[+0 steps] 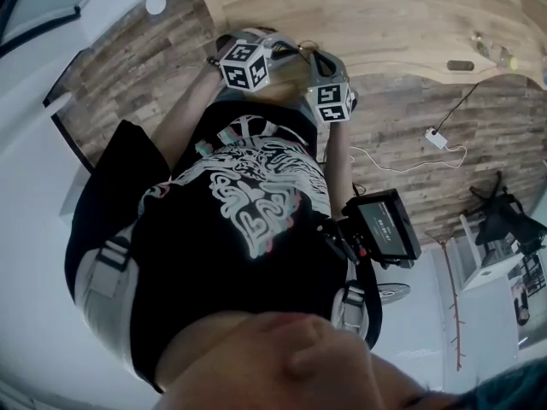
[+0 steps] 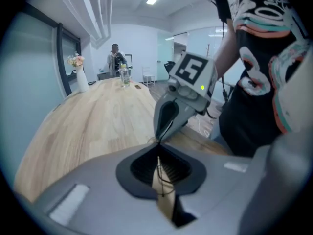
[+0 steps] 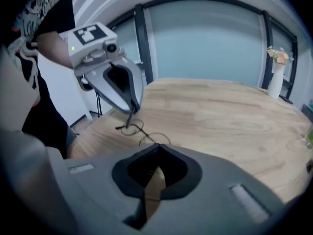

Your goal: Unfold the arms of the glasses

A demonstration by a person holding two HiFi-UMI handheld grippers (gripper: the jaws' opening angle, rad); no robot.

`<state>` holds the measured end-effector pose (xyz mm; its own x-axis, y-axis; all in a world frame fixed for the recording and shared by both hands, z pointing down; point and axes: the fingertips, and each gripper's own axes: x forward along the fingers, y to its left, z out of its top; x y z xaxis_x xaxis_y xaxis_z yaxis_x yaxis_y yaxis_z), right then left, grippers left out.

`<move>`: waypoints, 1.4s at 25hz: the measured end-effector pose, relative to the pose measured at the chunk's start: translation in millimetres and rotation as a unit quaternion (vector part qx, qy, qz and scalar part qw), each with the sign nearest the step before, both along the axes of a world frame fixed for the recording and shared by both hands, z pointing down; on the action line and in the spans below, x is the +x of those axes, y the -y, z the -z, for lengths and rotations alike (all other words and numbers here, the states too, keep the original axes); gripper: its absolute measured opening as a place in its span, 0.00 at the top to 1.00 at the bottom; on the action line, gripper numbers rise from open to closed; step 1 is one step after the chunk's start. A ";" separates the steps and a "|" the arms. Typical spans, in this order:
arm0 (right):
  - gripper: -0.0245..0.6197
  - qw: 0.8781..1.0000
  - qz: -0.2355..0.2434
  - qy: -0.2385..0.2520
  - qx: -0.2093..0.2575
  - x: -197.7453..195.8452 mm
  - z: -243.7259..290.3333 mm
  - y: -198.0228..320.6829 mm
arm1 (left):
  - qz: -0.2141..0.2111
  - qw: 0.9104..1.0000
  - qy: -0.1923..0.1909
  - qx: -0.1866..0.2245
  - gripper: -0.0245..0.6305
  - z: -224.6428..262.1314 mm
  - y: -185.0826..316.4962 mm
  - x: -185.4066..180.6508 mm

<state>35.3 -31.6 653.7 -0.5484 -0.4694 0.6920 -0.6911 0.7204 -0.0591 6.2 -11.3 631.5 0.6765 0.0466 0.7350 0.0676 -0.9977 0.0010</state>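
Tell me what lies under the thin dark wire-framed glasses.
Only pale wooden tabletop shows beneath the thin dark wire-framed glasses. The right gripper covers their near end, hiding what lies under it.

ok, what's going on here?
A person holds a gripper in each hand over the wooden table. The left gripper is shut on the thin wire-framed glasses, and the right gripper looks shut on another part of them. How far the arms are unfolded can't be told.

Wooden table (image 3: 220, 111), vase (image 3: 277, 80) (with flowers), bottle (image 2: 125, 76)
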 end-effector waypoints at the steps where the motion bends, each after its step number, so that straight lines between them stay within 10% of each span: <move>1: 0.96 1.000 -0.004 -0.019 -0.004 -3.4 -3.2 -3.6 | 0.003 1.000 -0.010 0.000 0.96 3.9 -0.5 -5.0; 13: 0.96 0.990 -0.130 -0.034 -0.036 19.3 -18.0 26.0 | 0.053 0.997 -0.044 0.029 0.96 -0.4 51.3 14.3; 24: 0.96 0.984 -0.151 -0.085 -0.043 27.1 -11.4 8.2 | 0.085 0.993 -0.078 0.016 0.96 17.6 62.5 23.3; 30: 0.96 0.982 -0.164 -0.086 -0.045 19.4 -13.2 11.9 | 0.204 0.971 -0.125 -0.017 0.96 33.1 101.3 -1.9; 35: 0.96 0.980 -0.172 -0.088 -0.050 16.6 -16.6 12.9 | 0.197 0.971 -0.133 -0.032 0.96 31.1 108.0 -3.7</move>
<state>51.9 -44.5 670.3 -0.2383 -0.5304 0.8136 -0.8978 0.4399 0.0238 2.5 -119.3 600.4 0.8167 -0.2144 0.5357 -0.3131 -0.9445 0.0993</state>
